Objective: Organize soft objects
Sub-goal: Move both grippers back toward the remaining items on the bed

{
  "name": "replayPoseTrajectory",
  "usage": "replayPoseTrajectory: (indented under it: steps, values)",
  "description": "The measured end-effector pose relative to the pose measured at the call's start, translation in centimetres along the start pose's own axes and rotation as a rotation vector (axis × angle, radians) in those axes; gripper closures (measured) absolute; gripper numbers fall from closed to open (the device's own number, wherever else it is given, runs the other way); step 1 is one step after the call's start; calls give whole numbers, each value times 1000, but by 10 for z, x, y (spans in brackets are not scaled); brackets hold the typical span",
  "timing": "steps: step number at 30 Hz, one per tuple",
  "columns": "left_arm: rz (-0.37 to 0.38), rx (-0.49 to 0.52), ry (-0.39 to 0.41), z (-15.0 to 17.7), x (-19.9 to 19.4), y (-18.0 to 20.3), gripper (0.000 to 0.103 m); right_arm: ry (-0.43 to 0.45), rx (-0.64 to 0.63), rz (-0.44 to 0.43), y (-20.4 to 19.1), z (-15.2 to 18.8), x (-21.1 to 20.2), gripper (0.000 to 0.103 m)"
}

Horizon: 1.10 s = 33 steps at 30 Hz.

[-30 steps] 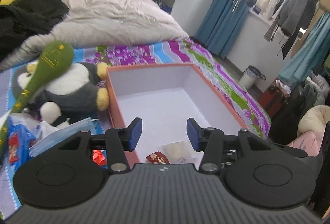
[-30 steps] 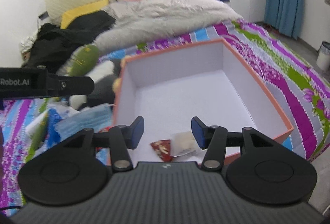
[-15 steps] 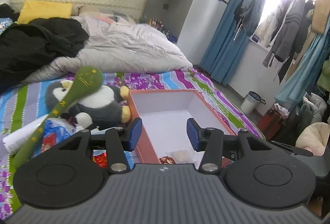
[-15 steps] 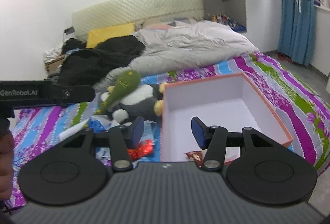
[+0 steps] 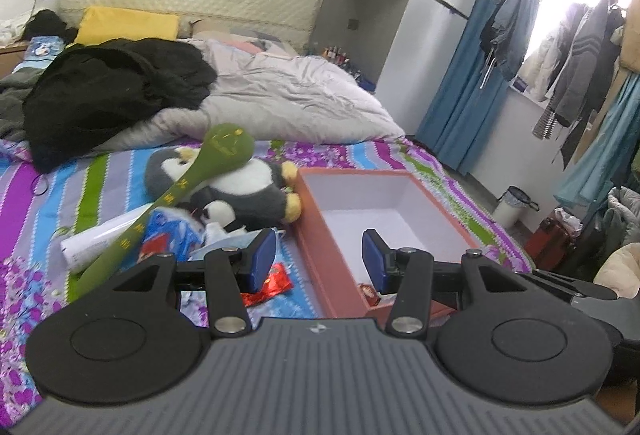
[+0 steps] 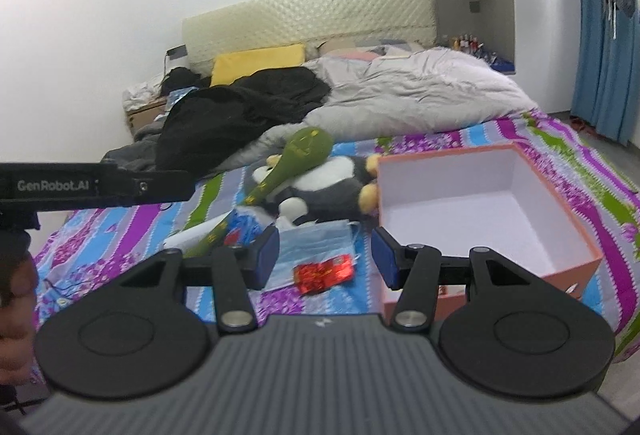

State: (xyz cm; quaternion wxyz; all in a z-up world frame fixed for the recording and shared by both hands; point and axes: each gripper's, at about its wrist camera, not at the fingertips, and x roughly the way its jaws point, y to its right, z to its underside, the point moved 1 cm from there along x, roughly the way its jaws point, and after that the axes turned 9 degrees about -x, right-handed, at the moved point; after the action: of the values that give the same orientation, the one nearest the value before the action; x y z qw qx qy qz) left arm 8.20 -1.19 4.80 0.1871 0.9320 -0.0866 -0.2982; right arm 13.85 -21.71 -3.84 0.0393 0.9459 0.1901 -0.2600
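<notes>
Left tongs: the left gripper [image 5: 319,261] stands partly open, blue pads apart, nothing between them.
Right tongs: the right gripper [image 6: 325,261] stands just as wide, also empty.
Box: an open orange cardboard box with a white inside [image 5: 434,199] lies on the striped bedsheet [image 5: 100,179], ahead of both tongs and to their right; its near wall lies between the left tongs' pads.
Soft toys: a grey-and-white plush penguin [image 5: 244,191] lies ahead-left of the tongs, just beside the box, with a long green plush club [image 5: 188,191] across it.
Small items: a pale blue face mask [image 6: 316,241] and a shiny red foil wrapper [image 6: 324,273] lie between the right tongs' pads, on the sheet.
Background: a grey duvet [image 5: 296,99] and black clothing [image 5: 112,91] lie farther up the bed.
</notes>
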Motion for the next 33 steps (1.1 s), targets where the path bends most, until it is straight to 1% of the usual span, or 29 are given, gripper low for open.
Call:
replayPoseTrajectory:
  steps: [7, 19, 23, 27, 33]
  values:
    - [-49, -30, -21, 20, -10, -19, 49, -34, -5, -33, -17, 18, 2, 49]
    - [-116, -79, -99, 55, -2, -50, 49, -117, -6, -67, -35, 48, 15, 49]
    - [-142, -107, -146, 65, 12, -65, 49, -159, 4, -76, -39, 60, 27, 49]
    - [-162, -118, -183, 67, 30, -79, 49, -195, 20, -82, -41, 66, 43, 49]
    - [-190, -108, -205, 55, 63, -102, 49, -228, 36, -89, -44, 65, 74, 49]
